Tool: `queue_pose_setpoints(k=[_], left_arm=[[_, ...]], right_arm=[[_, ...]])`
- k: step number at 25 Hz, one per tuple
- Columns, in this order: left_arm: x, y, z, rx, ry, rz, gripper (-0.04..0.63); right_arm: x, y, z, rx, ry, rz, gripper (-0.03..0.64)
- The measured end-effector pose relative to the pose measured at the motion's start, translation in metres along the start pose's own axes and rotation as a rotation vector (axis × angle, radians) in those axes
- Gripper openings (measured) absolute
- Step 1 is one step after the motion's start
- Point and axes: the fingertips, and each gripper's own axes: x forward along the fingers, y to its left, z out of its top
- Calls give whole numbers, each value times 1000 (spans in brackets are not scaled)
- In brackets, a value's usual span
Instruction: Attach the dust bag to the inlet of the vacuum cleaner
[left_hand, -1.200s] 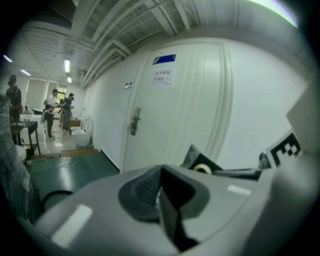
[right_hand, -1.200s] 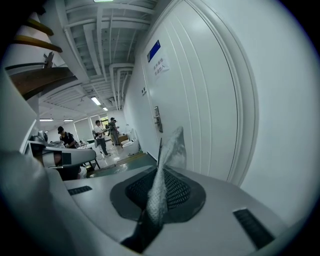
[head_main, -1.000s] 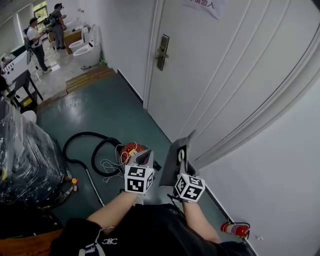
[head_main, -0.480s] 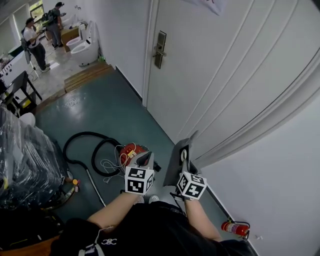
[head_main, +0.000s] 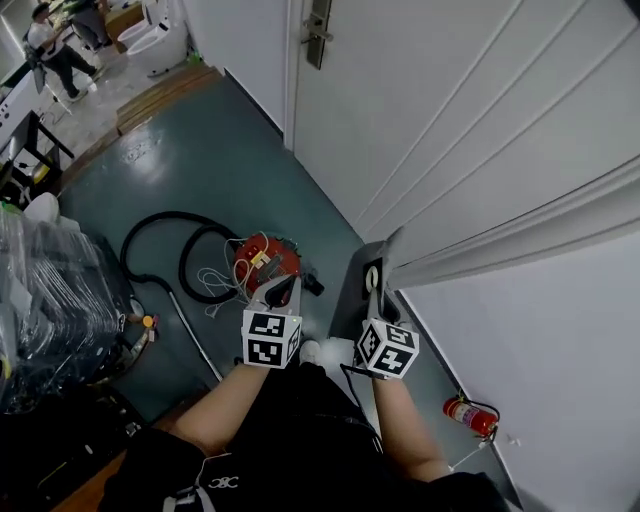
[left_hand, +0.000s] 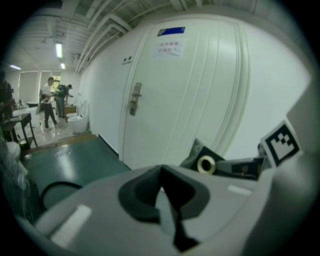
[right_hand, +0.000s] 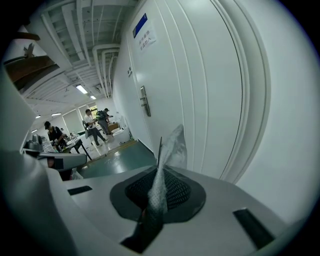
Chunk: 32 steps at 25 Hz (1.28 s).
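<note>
The step in hand looks like bringing the dust bag (head_main: 362, 285) down to the red vacuum cleaner (head_main: 262, 262), and it should go best if the bag's stiff collar, not its cloth, is what meets the inlet. The right tool (right_hand: 159, 180) is clamped on a fold of the grey bag, which hangs clear of the floor (head_main: 200, 190) at about 3 o'clock of the vacuum, close to the white door (head_main: 420, 110). The left tool (left_hand: 162, 187) has its jaws together on nothing. I judge it should open and take the collar's free edge, so that both hands can square the round hole to the inlet. No view shows that inlet plainly, so it must be found first. Only the head view shows the vacuum, with its black hose (head_main: 150, 235) curling off at 9 o'clock and both tools over it. Only the left gripper view shows the collar's dark face and pale ringed hole (left_hand: 206, 164), at 2 o'clock of its own jaws. Only the right gripper view shows the cloth pinched edge-on between the pads.
</note>
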Motion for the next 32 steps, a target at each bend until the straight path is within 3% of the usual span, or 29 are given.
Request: queue_pose_setpoints(k=[6, 11, 22, 24, 32], left_arm=[[50, 21, -70, -4, 86, -11, -3], [93, 59, -149, -25, 179, 35, -3], [183, 151, -263, 125, 302, 121, -1], [195, 164, -279, 146, 344, 113, 128], [223, 203, -319, 279, 487, 113, 212]], right_arm=[[45, -14, -66, 9, 70, 6, 18], [97, -30, -142, 31, 160, 1, 18], [209, -42, -277, 66, 228, 6, 18], [222, -46, -293, 91, 249, -6, 18], [254, -49, -337, 151, 305, -36, 18]])
